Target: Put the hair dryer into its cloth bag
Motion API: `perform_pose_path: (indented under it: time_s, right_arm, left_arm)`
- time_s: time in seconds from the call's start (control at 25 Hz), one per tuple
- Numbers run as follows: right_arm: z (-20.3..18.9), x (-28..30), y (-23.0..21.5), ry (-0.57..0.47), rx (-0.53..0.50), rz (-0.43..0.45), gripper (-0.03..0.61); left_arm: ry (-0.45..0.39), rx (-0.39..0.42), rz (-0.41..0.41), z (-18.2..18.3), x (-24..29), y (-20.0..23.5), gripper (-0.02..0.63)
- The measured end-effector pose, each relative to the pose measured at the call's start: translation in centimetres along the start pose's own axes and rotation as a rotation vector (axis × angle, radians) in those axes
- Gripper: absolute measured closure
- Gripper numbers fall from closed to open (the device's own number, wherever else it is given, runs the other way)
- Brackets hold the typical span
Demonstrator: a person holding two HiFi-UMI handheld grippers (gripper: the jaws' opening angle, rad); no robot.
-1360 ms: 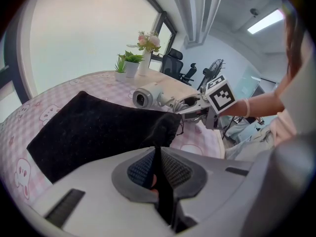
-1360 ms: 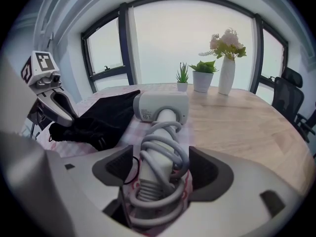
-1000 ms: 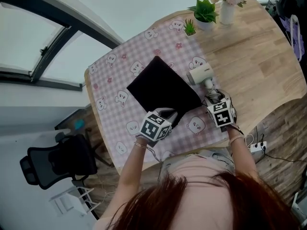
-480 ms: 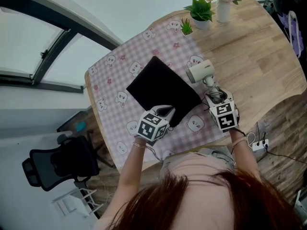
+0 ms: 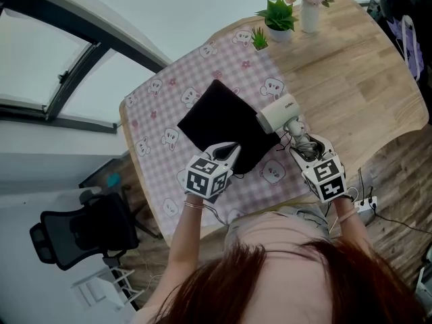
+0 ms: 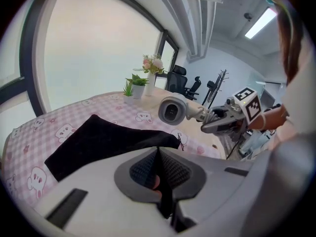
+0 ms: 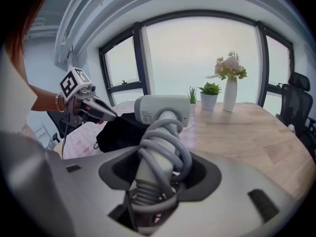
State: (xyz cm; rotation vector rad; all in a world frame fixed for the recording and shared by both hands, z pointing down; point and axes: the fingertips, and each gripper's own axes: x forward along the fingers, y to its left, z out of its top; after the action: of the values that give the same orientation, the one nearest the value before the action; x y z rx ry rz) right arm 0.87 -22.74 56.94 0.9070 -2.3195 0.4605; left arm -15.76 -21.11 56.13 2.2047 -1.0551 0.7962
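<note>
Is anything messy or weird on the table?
Nothing is spilled or broken. The only untidy bit is the hair dryer: its grey cord is looped loosely round the handle where the right gripper holds it. The black cloth bag lies slanted on the pink tablecloth.

hair dryer (image 5: 278, 111): white, grey cord coiled round handle; handle clamped in right gripper (image 5: 304, 146), head above bag's right corner.
cloth bag (image 5: 219, 123): black, flat, toward counter's near-left corner; near edge pinched in left gripper (image 5: 231, 148).
</note>
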Motion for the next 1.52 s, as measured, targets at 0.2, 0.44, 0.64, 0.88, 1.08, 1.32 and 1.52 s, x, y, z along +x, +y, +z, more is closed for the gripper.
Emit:
perform_pose_path:
  time_s: [0.2,0.44,0.64,0.88,1.08,1.32,1.52]
  right_arm:
    - [0.5,-2.5,1.5,-0.024,-0.012,0.057,0.351]
    - [0.2,-5.0,3.9,-0.026,-0.042,0.16,0.351]
    - [-1.3,-6.1,6.3,0.014,-0.066,0.279,0.351]
    - [-2.4,-6.1,8.1,0.065,-0.086,0.377,0.351]
    - [-3.3,-5.8,9.4,0.112,-0.097,0.449,0.351]
    - [-4.7,-5.0,9.8,0.17,-0.102,0.493,0.351]
    - [-5.6,-4.0,10.0,0.205,-0.085,0.524,0.351]
  left_arm:
    - [-0.037,0.0,0.008,1.1,-0.9,0.1,0.597]
    - [-0.06,0.013,0.011,1.9,-1.7,-0.1,0.597]
    - [-0.062,0.032,0.006,2.3,-2.1,-0.2,0.598]
    - [-0.062,0.05,-0.006,3.1,-2.3,-0.3,0.598]
    - [-0.062,0.056,-0.012,3.2,-2.4,-0.3,0.598]
    - [-0.07,0.049,-0.012,3.3,-2.5,-0.3,0.598]
    - [-0.066,0.049,-0.028,3.3,-2.6,-0.6,0.598]
